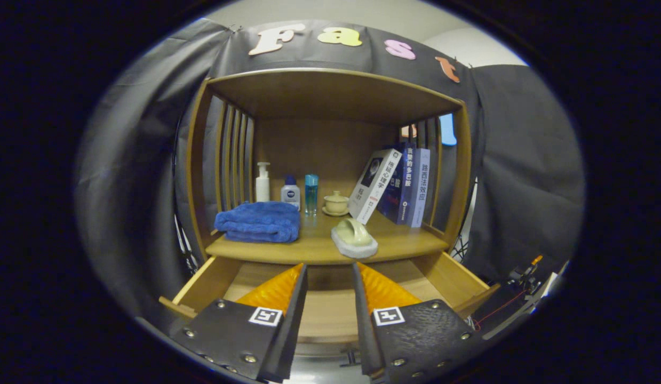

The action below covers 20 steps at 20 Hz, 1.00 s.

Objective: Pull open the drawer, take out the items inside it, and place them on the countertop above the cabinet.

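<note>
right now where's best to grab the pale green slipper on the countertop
Grip the slipper across its raised strap, coming from the front and slightly above. It lies flat at the countertop front edge, just ahead of the open gripper, and the arched strap stands proud of the thick sole, giving the jaws two sides to close on.

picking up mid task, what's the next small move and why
Probably ease the open gripper back and check the drawer: it is pulled out, the part in view looks bare, and the slipper lies on the countertop, free of the fingers.
</note>
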Each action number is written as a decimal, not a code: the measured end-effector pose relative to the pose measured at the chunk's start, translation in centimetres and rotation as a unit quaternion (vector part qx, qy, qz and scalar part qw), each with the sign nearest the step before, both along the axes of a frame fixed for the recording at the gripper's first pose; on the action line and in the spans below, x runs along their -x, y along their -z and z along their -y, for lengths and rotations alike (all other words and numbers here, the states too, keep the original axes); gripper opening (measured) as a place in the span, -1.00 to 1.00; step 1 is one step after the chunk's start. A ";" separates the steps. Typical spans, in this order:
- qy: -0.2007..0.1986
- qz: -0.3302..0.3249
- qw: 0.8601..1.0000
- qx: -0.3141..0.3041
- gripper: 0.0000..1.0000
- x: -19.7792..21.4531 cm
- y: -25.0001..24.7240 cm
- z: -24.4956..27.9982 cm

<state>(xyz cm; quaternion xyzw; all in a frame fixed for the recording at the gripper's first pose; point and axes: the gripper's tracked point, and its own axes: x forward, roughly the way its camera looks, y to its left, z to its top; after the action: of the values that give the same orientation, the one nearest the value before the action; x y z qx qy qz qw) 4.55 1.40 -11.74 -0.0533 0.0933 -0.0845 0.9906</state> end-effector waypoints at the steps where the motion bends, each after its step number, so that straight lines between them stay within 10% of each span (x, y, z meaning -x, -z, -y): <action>1: -0.003 0.005 1.000 0.002 -0.04 0.6 0.4 0.1; 6: -0.008 0.008 1.000 -0.005 0.10 3.2 4.0 0.8; 10: -0.019 -0.013 1.000 -0.008 0.97 3.8 7.1 1.3; 20: -0.043 -0.015 0.998 -0.032 0.96 4.8 9.4 1.8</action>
<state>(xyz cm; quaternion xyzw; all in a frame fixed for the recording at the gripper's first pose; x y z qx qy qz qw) -0.22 -0.40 -21.11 -0.0266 0.1083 -0.0384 0.9930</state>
